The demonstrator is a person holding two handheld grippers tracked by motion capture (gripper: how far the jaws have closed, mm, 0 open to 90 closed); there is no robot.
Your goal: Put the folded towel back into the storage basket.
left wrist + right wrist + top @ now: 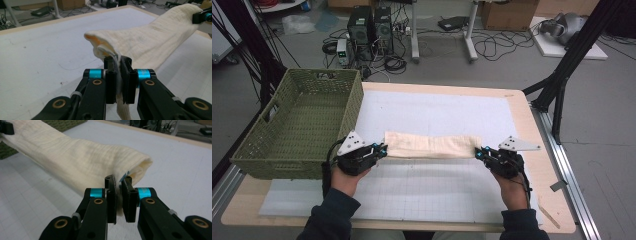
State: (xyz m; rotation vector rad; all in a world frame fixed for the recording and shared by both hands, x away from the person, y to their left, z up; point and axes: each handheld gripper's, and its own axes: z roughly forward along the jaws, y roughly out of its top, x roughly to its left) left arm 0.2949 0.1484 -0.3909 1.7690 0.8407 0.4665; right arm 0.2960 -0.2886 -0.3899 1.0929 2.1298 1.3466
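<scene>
We hold a cream, crinkled cotton cloth (431, 145), folded into a long band, stretched between our two grippers above the white gridded mat (437, 190) that covers the pale wooden counter (532, 125). In the high view the cloth runs level from left to right across the middle of the mat, nearer our edge of the counter than the far one, and its left end lies just beside the woven olive-green rectangular basket (302, 125) that stands on the counter's left part.

Our left gripper (382, 150) grips the cloth's left end. In the left gripper view its two black fingers (111, 82) stand almost together, clamped on a thin bunch of the fabric; a strip of the cloth hangs down between them, and the folded edge opens just above the tips, showing a yellowish inner layer. From there the band runs away to the upper right, where our right gripper's tip (202, 16) bites the far end.

Our right gripper (479, 152) grips the cloth's right end. In the right gripper view its fingers (111, 200) are likewise nearly closed, pinching the corner of the fold, with the rounded end of the band just behind them. The cloth stretches off to the upper left and hangs clear of the mat along its length.
</scene>
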